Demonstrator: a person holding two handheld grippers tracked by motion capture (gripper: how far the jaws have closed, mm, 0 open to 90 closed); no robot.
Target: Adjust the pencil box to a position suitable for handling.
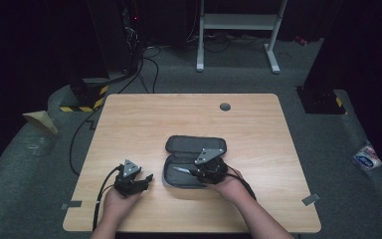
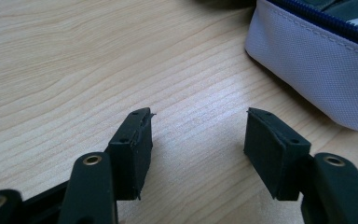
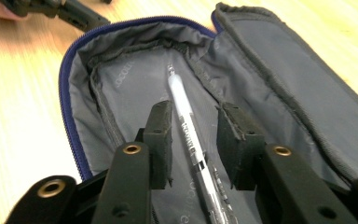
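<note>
Down on the wooden counter (image 1: 144,114), an open grey pencil case (image 1: 195,147) with a blue zip lies near the middle, its lid flap folded back on the far side. A white pen (image 3: 186,126) rests lengthwise on the grey lining inside the case. The right claw (image 3: 194,140) hangs just over the open case, jaws parted on either side of the pen with a gap between each pad and the barrel, so nothing is gripped. In the high view the right claw (image 1: 197,171) sits above the near half of the case, the person's right hand (image 1: 230,187) behind it at the case's near edge. The left claw (image 2: 198,135) rests low over bare wood with its jaws wide apart and nothing between them; the case's pale outer wall (image 2: 317,70) lies just beyond its right jaw. From above, the left claw (image 1: 148,178) sits beside the case on its left, clear of it. A small grey round cap (image 1: 225,106) is set into the counter's far edge, well apart from the case. Beyond the counter, black cables (image 1: 146,67) cross the grey floor toward a white frame's legs (image 1: 238,30), and yellow-and-black striped tape (image 1: 82,107) marks the floor at far left.
</note>
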